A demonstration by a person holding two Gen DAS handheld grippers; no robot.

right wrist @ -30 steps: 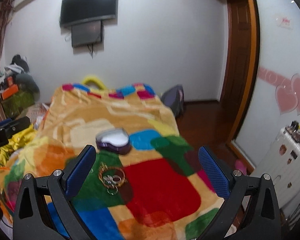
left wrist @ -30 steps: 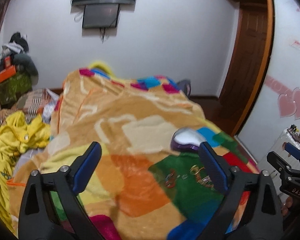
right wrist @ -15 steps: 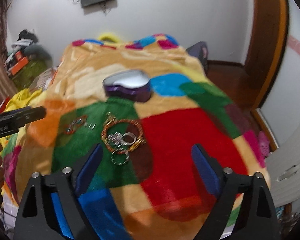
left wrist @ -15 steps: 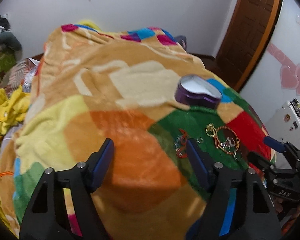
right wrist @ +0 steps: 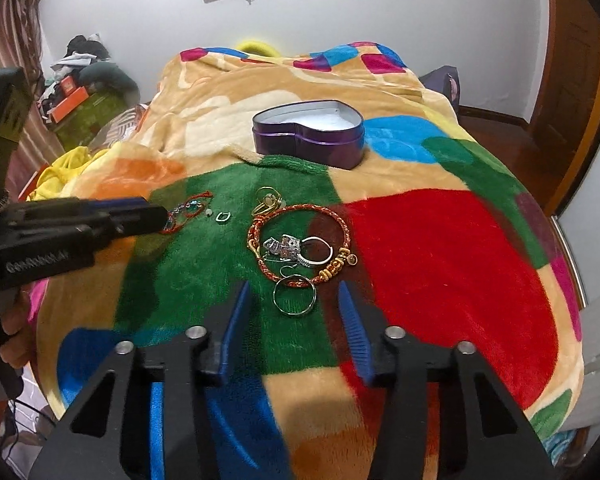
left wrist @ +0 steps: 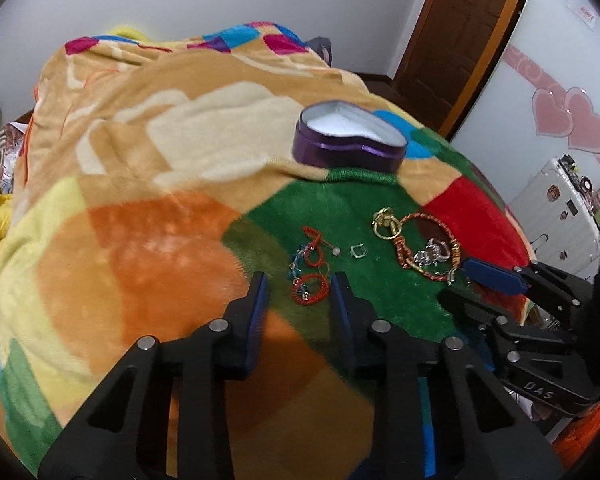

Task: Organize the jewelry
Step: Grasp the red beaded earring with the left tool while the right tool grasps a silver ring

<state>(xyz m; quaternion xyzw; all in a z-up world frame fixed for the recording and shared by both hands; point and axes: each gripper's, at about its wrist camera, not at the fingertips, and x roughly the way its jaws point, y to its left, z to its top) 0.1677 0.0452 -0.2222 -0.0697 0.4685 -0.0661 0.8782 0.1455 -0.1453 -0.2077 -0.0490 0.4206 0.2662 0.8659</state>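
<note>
**Both grippers closing in on the loose jewelry**

The jewelry lies scattered on the green patch of the patchwork blanket (right wrist: pixel 439 248) that covers the bed, likely tipped out there so each piece can be picked singly. Just beyond it, on the far side, the purple heart-shaped box (right wrist: pixel 308 139) stands open with its pale lining showing. That looks like the intended home for the pieces, set close so each carry is short.

The left gripper (left wrist: pixel 298 284) points down at the left cluster. Its jaws are closing, but they are still apart and nothing is pinched. The red cord bracelet (left wrist: pixel 309 292) lies on the blanket in line with the gap between the fingertips; whether the tips have reached it I cannot tell. A small silver ring (left wrist: pixel 357 251) and a tiny pearl stud (left wrist: pixel 336 251) lie a little farther off, to its right.

The right gripper (right wrist: pixel 294 296) is aimed at the right cluster, its jaws likewise closing and holding nothing yet. A plain silver ring (right wrist: pixel 294 298) sits directly between its fingertips on the near edge of the pile. Behind it lies the braided orange bracelet (right wrist: pixel 341 220), looped around a tangle of silver rings (right wrist: pixel 296 250), with a gold ring (right wrist: pixel 268 200) at the far left of that loop.

Each gripper appears to be lined up on the piece nearest it.
</note>
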